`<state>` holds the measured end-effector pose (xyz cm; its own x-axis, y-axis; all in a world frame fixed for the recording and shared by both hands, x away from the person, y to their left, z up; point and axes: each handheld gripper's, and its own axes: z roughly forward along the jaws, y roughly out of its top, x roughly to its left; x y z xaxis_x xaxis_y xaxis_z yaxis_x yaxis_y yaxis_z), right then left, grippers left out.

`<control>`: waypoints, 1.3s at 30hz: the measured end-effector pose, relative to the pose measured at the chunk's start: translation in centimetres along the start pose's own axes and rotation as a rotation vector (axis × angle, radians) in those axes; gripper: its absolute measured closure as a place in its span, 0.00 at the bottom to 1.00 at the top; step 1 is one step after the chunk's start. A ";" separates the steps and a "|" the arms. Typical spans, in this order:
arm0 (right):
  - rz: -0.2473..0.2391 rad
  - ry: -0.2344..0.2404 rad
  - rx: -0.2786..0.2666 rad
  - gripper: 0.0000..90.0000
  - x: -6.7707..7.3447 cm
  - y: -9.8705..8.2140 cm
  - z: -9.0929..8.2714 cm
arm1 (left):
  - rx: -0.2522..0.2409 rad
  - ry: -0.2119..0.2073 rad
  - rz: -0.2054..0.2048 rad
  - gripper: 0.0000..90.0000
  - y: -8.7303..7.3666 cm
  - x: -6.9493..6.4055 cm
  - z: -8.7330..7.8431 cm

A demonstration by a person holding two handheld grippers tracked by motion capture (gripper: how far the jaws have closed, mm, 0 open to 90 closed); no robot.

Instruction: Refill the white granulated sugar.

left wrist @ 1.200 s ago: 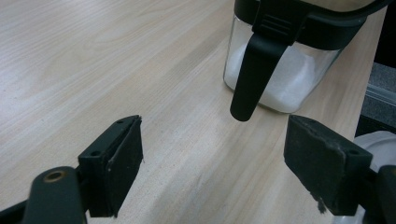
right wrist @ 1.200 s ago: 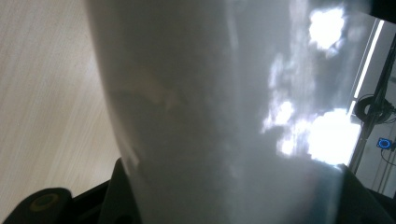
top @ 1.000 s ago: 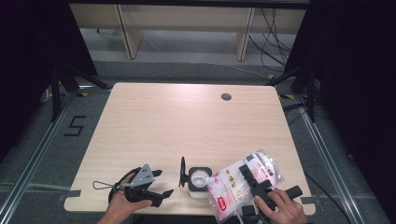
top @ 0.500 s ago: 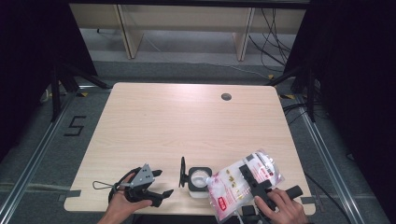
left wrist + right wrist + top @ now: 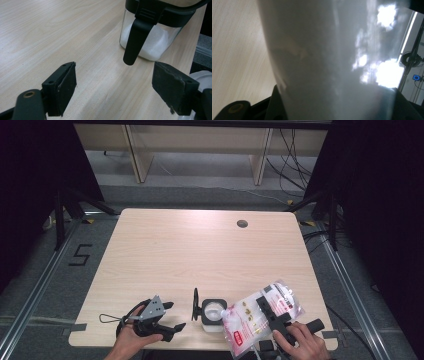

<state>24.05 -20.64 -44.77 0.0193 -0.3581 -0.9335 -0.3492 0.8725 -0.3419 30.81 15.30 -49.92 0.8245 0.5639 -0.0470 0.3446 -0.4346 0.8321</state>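
Refill pouch [image 5: 260,314] of clear plastic with red and white print sits at the lower right of the high view, clamped between the jaws of the right gripper [image 5: 274,312], tilted so that one corner leans over the open mouth of the glass jar [image 5: 212,311] just left of it. Compared with the two earlier high views nothing has shifted: the pouch keeps the same tilt, the jar the same spot at the near edge of the table [image 5: 200,250], and both hands lie where they lay. I judge this a held pose in a pour, with the bag steadied over the jar rather than being carried to it or away; whether grains are running the pictures do not show. In the right gripper view the pouch [image 5: 332,60] is a grey, glossy, translucent sheet with bright reflections, standing close before the lens between the black jaws. The jar [image 5: 150,42] in the left gripper view is clear glass with a black collar and a black flip tab hanging down its side, holding white granules low in its body. Open and empty, the left gripper [image 5: 117,87] rests near the jar, at the lower left of the high view [image 5: 172,316].
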 end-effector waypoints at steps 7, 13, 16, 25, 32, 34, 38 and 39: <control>-0.006 -0.005 0.003 0.60 -0.1 0.0 0.0 | -0.005 -0.001 -0.001 0.21 0.0 0.0 0.0; -0.001 0.004 0.006 0.61 0.0 0.0 0.0 | -0.003 0.001 0.021 0.21 0.1 0.1 0.0; -0.011 -0.010 -0.002 0.61 -0.1 0.0 0.0 | -0.004 0.000 0.024 0.21 0.1 0.1 0.0; 0.016 0.004 0.002 0.62 0.1 -0.2 0.0 | -0.004 0.000 0.018 0.21 0.1 0.1 0.0; 0.036 0.014 -0.007 0.63 0.2 -0.2 0.1 | -0.007 0.001 -0.005 0.21 0.0 0.0 0.0; 0.056 0.012 -0.008 0.63 0.4 -0.3 0.2 | -0.005 -0.001 -0.002 0.21 0.0 0.0 0.0; 0.083 0.020 0.001 0.63 0.6 -0.3 0.1 | -0.004 0.004 0.000 0.21 0.0 0.0 0.0; 0.090 0.022 0.004 0.63 0.6 -0.3 0.0 | -0.006 -0.002 -0.002 0.21 0.0 0.0 0.0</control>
<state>24.20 -21.08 -45.26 -0.0330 -0.2852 -0.9579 -0.3446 0.9029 -0.2570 30.83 15.29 -49.91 0.8248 0.5633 -0.0496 0.3435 -0.4294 0.8352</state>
